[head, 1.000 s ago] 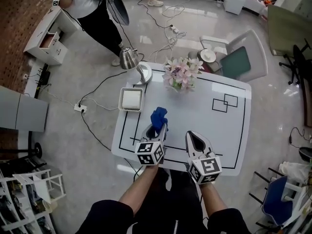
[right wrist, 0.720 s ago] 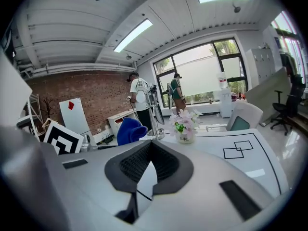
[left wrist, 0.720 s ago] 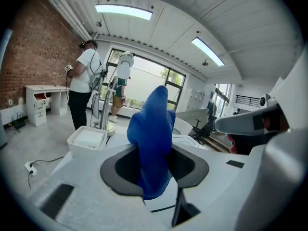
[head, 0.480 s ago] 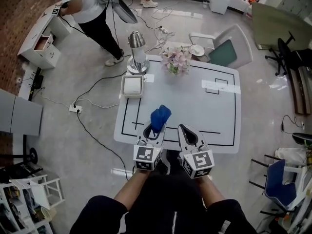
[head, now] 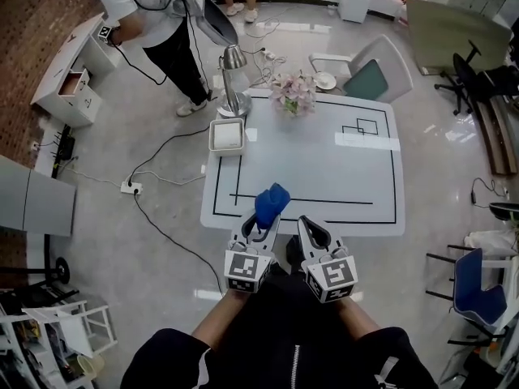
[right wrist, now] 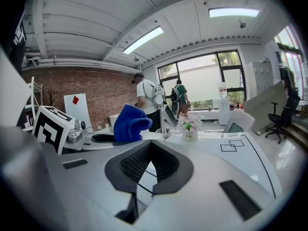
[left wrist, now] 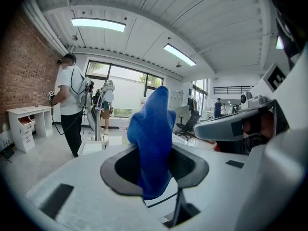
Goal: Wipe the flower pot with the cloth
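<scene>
Cloth [head: 270, 202] stands pinched in the left gripper [head: 262, 220]; right gripper [head: 313, 232] clenched on nothing. Flower pot [head: 296, 111] sits at the table's [head: 340, 177] far edge, well apart. Risk: an unsteadied wipe may tip the pot or snag its blooms.

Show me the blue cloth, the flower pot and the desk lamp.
blue cloth [head: 271, 202], head view, its bunched upper fold.
flower pot [right wrist: 189, 135], right gripper view, the white pot's front.
desk lamp [head: 234, 57], head view, its metal shade.

Blue cloth [head: 270, 202]; seemingly pink flowers [head: 293, 94].
</scene>
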{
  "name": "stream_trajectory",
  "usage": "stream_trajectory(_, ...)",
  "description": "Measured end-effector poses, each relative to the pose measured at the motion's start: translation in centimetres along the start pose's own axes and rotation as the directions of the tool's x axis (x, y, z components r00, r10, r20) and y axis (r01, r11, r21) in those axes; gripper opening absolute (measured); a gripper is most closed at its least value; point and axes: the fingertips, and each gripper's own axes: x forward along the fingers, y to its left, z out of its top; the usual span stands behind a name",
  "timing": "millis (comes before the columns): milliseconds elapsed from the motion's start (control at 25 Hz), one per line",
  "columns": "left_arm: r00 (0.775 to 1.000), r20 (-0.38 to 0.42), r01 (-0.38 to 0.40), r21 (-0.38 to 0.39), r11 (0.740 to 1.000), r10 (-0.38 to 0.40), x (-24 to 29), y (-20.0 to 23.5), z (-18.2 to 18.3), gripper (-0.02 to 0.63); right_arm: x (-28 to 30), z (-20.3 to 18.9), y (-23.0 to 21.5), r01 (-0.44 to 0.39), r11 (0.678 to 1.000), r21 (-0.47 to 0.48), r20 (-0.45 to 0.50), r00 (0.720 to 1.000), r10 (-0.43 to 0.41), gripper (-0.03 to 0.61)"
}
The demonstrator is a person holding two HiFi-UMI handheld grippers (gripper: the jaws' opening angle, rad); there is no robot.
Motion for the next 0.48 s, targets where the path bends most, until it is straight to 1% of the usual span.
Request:
stream_trajectory(120,1.000,0.018,0.014,0.006,1.000,-0.014,-1.0,-0.1,1.0,0.141,0.1,0.9,1.4,0.001,1.000,0.025,0.019,1.000,-0.001,0.008)
stream_trajectory(240,0.999,0.053,0.013,0.022,1.000,-0.014,-1.6,-0.1,1.0,0.141,0.1,1.7,2.1,0.016,1.000,0.018,0.047,0.999,-0.016,0.008)
stream_trajectory(360,0.999,0.034,0.021,0.018,1.000,-0.022,-2.0,-0.1,1.0,0.141,0.2,1.5,2.6,0.012,1.000,0.002,0.066,0.998,-0.013,0.008)
stream_trajectory(480,1.000,0.023,0.005,0.030,1.000,-0.006,-2.3,1.0,0.4,0.141,0.6,1.8,3.2,0.007,1.000,0.002,0.066,0.998,-0.007,0.008)
